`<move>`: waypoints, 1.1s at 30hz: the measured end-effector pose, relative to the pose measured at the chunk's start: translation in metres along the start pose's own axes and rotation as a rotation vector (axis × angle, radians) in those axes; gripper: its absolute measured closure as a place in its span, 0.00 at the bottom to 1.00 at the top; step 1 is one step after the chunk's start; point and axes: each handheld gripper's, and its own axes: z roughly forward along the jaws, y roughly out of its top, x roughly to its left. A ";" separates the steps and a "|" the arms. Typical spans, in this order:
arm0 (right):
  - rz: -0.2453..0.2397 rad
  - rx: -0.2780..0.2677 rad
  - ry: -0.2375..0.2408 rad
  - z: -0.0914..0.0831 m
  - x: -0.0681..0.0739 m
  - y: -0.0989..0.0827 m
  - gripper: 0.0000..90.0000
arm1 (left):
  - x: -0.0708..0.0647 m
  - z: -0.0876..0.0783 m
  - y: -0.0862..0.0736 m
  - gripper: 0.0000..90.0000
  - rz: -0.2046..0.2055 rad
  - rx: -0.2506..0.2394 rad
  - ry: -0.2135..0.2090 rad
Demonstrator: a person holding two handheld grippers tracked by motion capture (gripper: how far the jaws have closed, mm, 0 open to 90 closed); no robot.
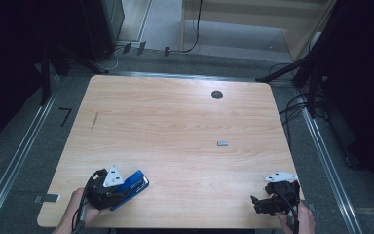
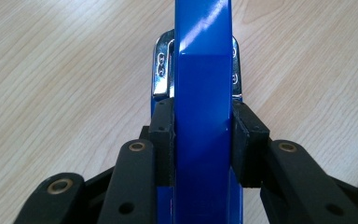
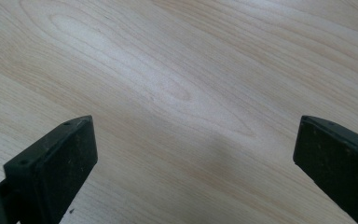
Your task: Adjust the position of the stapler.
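Table (image 1: 175, 117) mostly open across centre and upper frame. Obstacles: small grey block (image 1: 222, 144) right of centre; dark round hole (image 1: 217, 94) near the far edge. Lower left is occupied by the blue stapler (image 1: 132, 187), lower right by the right gripper (image 1: 265, 202).

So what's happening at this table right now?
A person holds a tool in each hand at a light wooden table. The left tool is clamped on a glossy blue stapler with a chrome metal front, near the table's near-left corner. The right tool is open with nothing between its jaws. A small grey block lies untouched mid-table.
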 end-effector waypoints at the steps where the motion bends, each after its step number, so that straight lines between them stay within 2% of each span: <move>1: -0.001 0.001 -0.001 0.000 0.000 0.000 0.00 | 0.000 0.001 0.001 0.74 0.006 -0.002 -0.004; 5: 0.004 0.004 -0.003 0.000 0.000 0.000 0.00 | -0.001 0.003 0.003 0.74 0.019 -0.005 -0.009; 16: 0.000 0.004 -0.001 0.000 0.000 0.000 0.00 | -0.006 0.012 0.017 0.74 0.093 -0.022 -0.044; 27: -0.002 0.007 0.000 0.002 0.001 0.000 0.00 | -0.010 0.019 0.026 0.74 0.128 -0.032 -0.071; 33: -0.007 0.008 0.002 0.002 0.001 0.000 0.00 | -0.015 0.024 0.034 0.74 0.175 -0.039 -0.097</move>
